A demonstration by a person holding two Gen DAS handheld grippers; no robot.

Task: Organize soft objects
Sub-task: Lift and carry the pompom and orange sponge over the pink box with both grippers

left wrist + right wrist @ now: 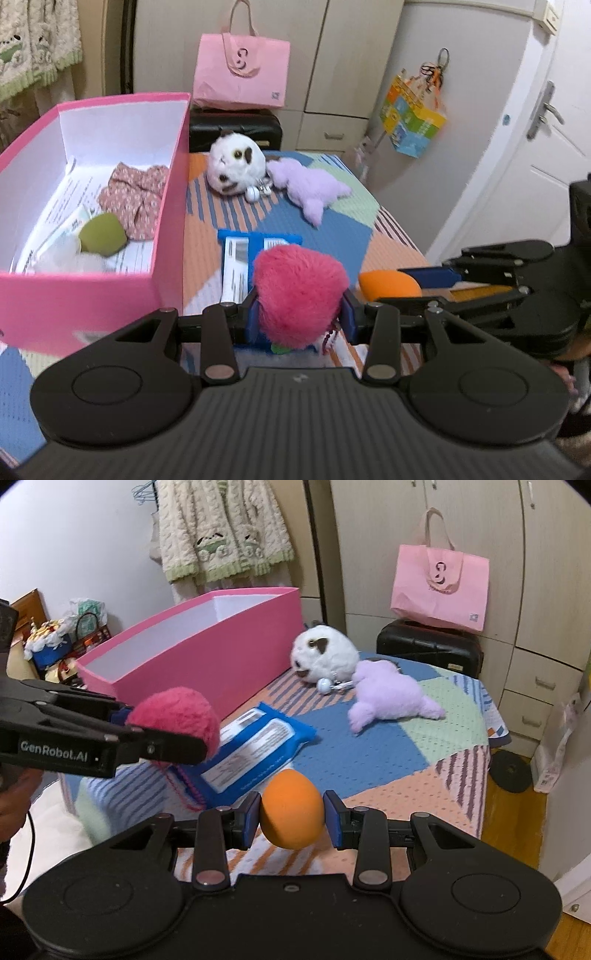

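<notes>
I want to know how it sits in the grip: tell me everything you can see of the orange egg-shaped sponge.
The orange sponge is smooth, matte and egg-shaped, looking like soft foam, with no markings. It is held off the patchwork bedspread, clamped at its sides between the blue pads of the right gripper, narrow end up. In the left wrist view its rounded end pokes out beyond the fingers. Nothing else touches it.

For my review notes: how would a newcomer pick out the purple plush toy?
Start at the pink box on the patchwork bedspread. Past its far end sits a round white plush; the purple plush toy lies flat right beside it. It is the only lilac thing there, sprawled rather than ball-shaped.
</notes>
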